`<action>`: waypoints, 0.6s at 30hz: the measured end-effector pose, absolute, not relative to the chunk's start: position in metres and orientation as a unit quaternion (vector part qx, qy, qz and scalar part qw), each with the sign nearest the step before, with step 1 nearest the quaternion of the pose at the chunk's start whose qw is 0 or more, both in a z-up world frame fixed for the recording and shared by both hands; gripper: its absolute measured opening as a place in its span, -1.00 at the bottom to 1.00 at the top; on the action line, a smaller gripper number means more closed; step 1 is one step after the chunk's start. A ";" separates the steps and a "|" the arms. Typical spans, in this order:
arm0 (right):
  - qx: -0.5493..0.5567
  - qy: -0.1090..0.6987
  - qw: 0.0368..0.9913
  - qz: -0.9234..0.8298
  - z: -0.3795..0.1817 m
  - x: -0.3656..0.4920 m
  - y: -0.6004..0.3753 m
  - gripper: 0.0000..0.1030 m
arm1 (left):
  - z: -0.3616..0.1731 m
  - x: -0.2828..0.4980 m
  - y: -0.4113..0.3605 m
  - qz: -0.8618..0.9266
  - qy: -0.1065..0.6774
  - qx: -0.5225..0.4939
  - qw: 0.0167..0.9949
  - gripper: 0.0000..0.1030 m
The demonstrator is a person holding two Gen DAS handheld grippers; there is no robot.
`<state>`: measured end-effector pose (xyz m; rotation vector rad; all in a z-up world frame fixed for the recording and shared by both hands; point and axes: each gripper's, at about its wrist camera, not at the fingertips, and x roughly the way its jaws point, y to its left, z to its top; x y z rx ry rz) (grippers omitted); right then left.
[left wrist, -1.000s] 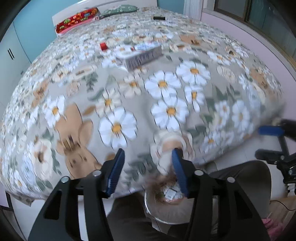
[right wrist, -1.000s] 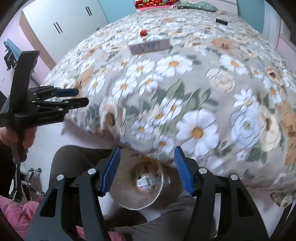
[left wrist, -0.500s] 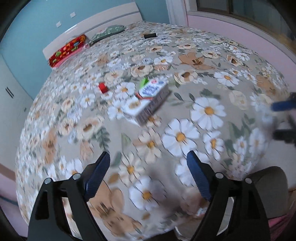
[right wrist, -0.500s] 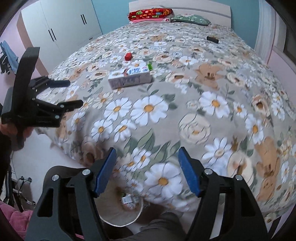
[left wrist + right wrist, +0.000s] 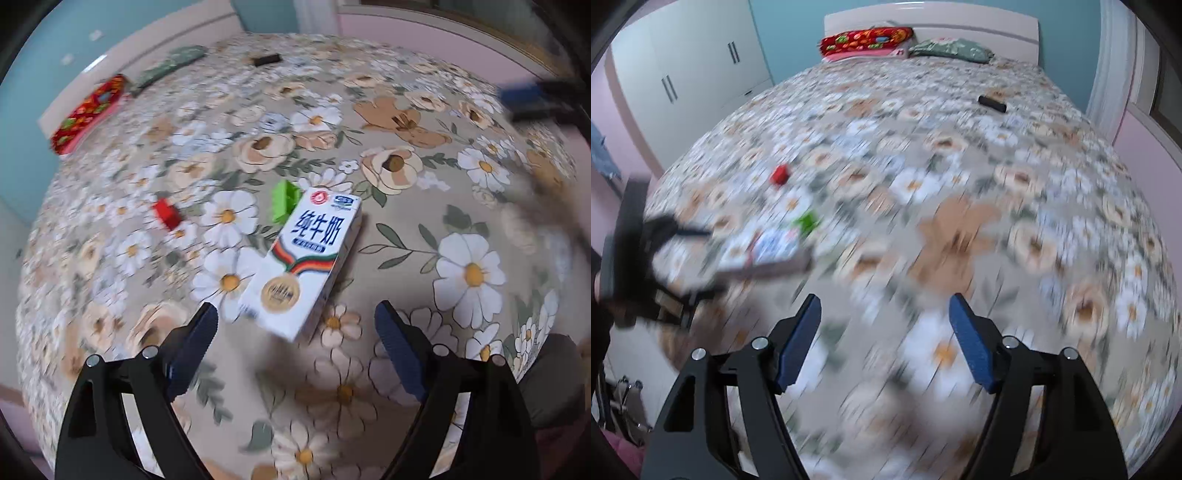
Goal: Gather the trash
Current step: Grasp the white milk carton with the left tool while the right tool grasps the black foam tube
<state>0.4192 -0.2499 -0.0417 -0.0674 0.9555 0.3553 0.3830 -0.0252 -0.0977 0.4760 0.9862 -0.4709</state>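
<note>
Bedspread, floral, fills both views, with pillows at the headboard and a wardrobe to the side; the bin seen a second ago has dropped out of sight; milk carton lies flat just beyond the left gripper, which stands wide and empty; right gripper is opening, nothing between; green scrap touches the carton; red scrap sits apart.
</note>
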 end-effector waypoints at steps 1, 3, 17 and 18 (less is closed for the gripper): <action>-0.036 0.457 0.873 0.169 -0.042 0.434 -0.251 0.41 | -0.100 0.386 -0.027 -0.228 0.464 0.229 0.825 0.72; -0.050 0.455 0.874 0.165 -0.044 0.472 -0.253 0.41 | -0.106 0.395 -0.031 -0.247 0.454 0.252 0.818 0.72; -0.073 0.523 0.835 0.155 -0.041 0.666 -0.256 0.41 | -0.144 0.466 -0.035 -0.314 0.600 0.169 0.716 0.08; -0.074 0.526 0.833 0.155 -0.040 0.673 -0.256 0.41 | -0.145 0.470 -0.034 -0.313 0.607 0.160 0.713 0.07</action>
